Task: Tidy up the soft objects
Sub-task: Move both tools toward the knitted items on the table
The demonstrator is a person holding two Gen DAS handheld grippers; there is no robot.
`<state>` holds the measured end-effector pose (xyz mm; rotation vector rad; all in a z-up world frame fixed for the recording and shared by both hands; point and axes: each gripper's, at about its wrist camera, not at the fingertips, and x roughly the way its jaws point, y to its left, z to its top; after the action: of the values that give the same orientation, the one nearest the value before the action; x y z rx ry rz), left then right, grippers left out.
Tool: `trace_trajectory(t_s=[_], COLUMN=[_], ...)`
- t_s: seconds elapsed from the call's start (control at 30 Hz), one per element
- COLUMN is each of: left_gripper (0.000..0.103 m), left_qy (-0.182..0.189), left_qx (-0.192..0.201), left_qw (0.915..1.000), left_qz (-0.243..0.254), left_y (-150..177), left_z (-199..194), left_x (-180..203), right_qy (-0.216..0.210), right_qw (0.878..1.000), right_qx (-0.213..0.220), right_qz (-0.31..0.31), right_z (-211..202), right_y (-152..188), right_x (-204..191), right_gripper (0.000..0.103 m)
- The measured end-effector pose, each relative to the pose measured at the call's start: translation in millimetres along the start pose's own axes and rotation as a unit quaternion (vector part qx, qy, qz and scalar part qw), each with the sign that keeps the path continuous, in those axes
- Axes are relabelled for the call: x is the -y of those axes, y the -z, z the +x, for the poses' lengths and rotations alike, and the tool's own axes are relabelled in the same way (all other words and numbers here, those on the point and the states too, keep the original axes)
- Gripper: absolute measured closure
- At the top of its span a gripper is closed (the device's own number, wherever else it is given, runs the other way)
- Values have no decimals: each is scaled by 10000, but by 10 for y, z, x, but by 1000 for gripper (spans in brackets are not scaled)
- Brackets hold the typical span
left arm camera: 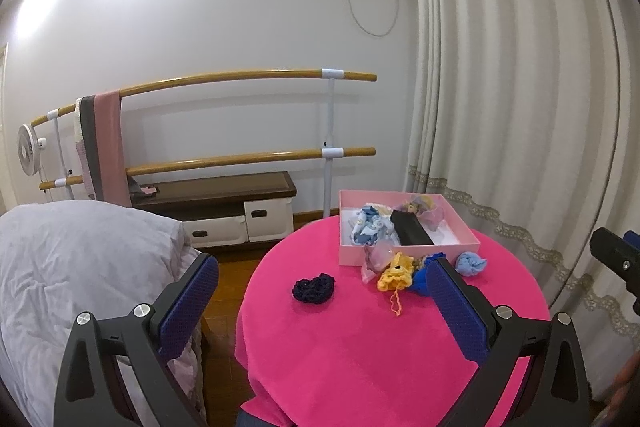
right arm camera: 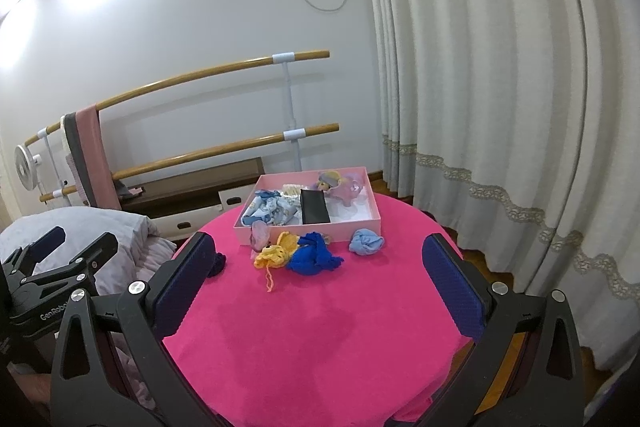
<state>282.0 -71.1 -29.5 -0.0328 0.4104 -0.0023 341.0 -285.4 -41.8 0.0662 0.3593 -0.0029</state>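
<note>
Left tool [left arm camera: 320, 301]: jaws are standing wide apart, holding nothing, hovering over the near left of the table [right arm camera: 320, 327].
Right tool [right arm camera: 316, 277]: jaws are standing wide apart, holding nothing, facing the loose pile from the near edge.
Step in hand: judged as the approach before a pick; several soft items are lying outside the box [right arm camera: 360, 227], so the sorting is only partly done.
Navy knit [left arm camera: 313, 289]: is lying alone on the cloth, nearest the left tool, well apart from the others.
Yellow knit [right arm camera: 276, 253]: is touching the blue knit [right arm camera: 316, 258]; its loose yarn tail is trailing toward the near edge.
Pale ball [right arm camera: 366, 242]: is sitting just beside the box front wall, apart from the pile.
Pink piece [right arm camera: 259, 234]: is leaning against the box's near corner.
Next move: calls for lowering one tool over a single item, closing on it, then lifting it clear of the box wall.
Hazards: the touching knits may be lifting together; the yarn tail may be snagging.
Box contents: a printed cloth, a black case [right arm camera: 315, 211] and a doll are filling much of the floor.
Beyond: bed [left arm camera: 80, 267], bench, barre, curtain; none is blocking the reach.
</note>
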Motion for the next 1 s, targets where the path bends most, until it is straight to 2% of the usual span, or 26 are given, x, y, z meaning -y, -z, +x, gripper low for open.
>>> trace_trajectory(t_s=[0.37,0.73,1.0], left_gripper=[0,0,0], left_qy=[63,-91,-260], left_qx=[-321,-928,-1282], left_qw=[9994,9956,9913], left_qz=[73,95,145], left_y=[180,289,292], left_z=[382,1119,1854], left_x=[24,-23,-61], right_qy=[121,163,53], right_qw=[9992,9947,9893], right_qx=[-381,-998,-1446], right_qz=[99,181,205], right_z=[353,919,1424], right_y=[163,352,443], right_x=[178,324,322], right_gripper=[0,0,0])
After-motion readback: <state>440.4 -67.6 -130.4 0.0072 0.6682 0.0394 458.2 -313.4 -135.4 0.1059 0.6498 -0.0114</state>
